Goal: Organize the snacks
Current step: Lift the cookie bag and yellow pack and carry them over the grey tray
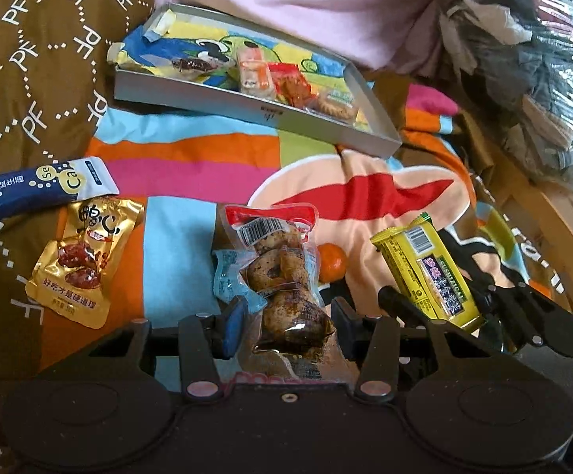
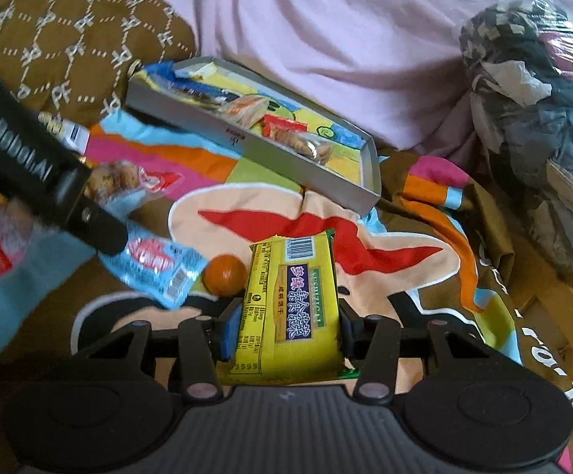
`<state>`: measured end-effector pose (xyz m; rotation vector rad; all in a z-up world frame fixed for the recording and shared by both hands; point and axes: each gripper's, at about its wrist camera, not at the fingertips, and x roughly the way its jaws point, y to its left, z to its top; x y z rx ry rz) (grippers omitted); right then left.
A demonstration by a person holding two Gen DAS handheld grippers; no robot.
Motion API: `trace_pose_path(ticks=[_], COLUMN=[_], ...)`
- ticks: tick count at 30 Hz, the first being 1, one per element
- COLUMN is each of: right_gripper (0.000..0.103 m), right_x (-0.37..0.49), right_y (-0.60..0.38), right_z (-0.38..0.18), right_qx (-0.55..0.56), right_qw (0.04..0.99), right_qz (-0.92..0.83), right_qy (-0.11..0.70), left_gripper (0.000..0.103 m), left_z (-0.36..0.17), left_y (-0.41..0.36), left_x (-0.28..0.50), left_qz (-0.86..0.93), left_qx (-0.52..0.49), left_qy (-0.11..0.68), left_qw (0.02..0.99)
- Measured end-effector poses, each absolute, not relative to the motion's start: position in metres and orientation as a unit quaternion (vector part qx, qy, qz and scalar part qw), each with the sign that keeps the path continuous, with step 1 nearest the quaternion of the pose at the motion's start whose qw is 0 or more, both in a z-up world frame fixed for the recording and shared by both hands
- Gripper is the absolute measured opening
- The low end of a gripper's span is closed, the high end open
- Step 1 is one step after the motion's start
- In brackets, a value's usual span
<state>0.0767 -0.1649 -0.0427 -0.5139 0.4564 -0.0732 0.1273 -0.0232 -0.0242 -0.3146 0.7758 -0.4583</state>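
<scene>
My left gripper (image 1: pixel 288 324) is shut on a clear packet of brown braised pieces (image 1: pixel 282 272) with a red top, lifted off the bedspread. My right gripper (image 2: pixel 289 330) is shut on a yellow biscuit packet (image 2: pixel 290 300), held flat between its pads. That packet (image 1: pixel 424 272) also shows at the right of the left wrist view. Ahead lies a shallow grey tray (image 1: pixel 247 112) (image 2: pixel 243 144) holding several small snack packets over a cartoon lining. On the bedspread lie a gold packet (image 1: pixel 85 260), a dark blue stick sachet (image 1: pixel 37 189), a light blue packet (image 2: pixel 160 264) and a small orange (image 2: pixel 225 272).
The colourful bedspread (image 1: pixel 191 166) is rumpled under everything. A brown patterned cushion (image 2: pixel 69 31) sits at the back left and a pink blanket (image 2: pixel 325 39) behind the tray. A clear plastic bag of clothes (image 2: pixel 535 118) and a wooden frame (image 1: pixel 555 213) stand at the right.
</scene>
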Motion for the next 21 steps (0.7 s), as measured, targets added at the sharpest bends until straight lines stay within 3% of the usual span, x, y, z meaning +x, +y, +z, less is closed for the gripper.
trace_pose_path(ticks=[21], right_gripper=[0.052], right_x=[0.092], right_y=[-0.170], right_z=[-0.013], right_qx=[-0.187], right_qw=[0.958], right_qz=[-0.016], right_qy=[0.217], left_gripper=[0.048], left_z=[-0.014], left_y=[-0.014], left_x=[0.126], left_qz=[-0.212], left_qx=[-0.171], left_qy=[0.330], left_qw=[0.904])
